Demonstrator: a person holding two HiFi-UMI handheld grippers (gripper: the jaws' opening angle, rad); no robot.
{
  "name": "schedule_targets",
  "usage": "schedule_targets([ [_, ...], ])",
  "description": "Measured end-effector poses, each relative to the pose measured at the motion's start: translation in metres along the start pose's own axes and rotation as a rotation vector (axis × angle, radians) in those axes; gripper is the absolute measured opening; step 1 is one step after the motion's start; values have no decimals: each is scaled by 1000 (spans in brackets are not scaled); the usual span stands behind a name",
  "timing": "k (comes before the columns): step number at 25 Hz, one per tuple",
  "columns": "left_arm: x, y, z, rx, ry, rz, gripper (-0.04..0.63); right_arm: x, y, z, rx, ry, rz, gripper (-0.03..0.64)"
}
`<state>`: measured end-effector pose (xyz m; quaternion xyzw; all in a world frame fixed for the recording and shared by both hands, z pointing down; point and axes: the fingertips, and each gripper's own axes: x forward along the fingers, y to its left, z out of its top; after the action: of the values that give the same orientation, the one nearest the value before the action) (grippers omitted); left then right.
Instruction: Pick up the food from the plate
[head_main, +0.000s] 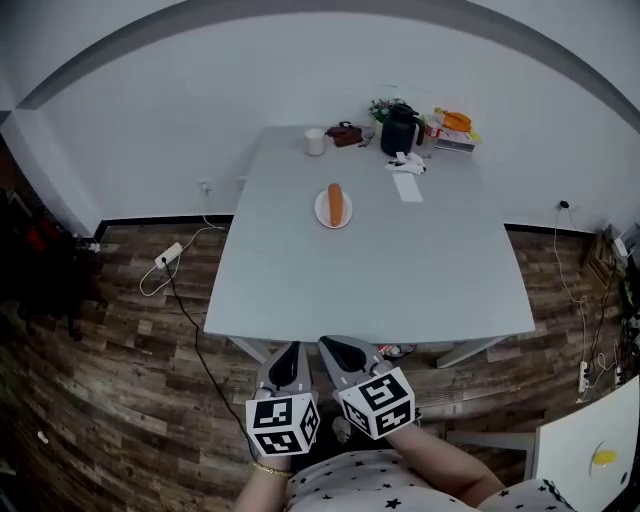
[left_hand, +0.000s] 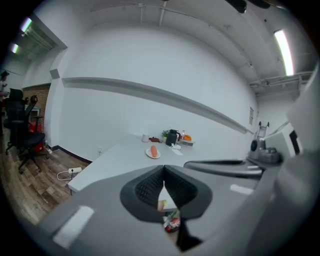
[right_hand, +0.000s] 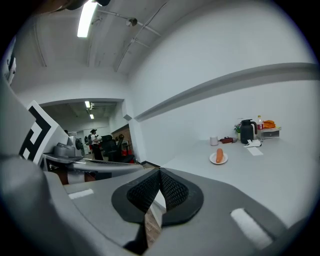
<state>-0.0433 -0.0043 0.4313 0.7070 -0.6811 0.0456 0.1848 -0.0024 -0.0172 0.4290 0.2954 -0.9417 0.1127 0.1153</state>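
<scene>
An orange sausage lies on a small white plate near the middle of the grey table. It also shows far off as the sausage in the left gripper view and as the sausage in the right gripper view. My left gripper and right gripper hang side by side below the table's near edge, well short of the plate. Both are shut with nothing between the jaws: left gripper, right gripper.
At the table's far edge stand a white cup, a black kettle, a small dark object, papers and orange items. A power strip and cable lie on the wooden floor at left.
</scene>
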Motion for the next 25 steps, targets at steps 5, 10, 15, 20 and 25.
schedule_targets([
  [5, 47, -5, 11, 4, 30, -51, 8, 19, -45, 6, 41, 13, -66, 0],
  [10, 104, 2, 19, 11, 61, -105, 8, 53, -89, 14, 52, 18, -137, 0],
  [15, 174, 15, 36, 18, 110, -170, 8, 103, -137, 24, 69, 68, -186, 0],
  [20, 236, 31, 61, 27, 128, -216, 8, 159, -189, 35, 60, 122, -242, 0],
  [25, 286, 53, 71, 28, 170, -236, 8, 208, -239, 39, 70, 183, -295, 0],
])
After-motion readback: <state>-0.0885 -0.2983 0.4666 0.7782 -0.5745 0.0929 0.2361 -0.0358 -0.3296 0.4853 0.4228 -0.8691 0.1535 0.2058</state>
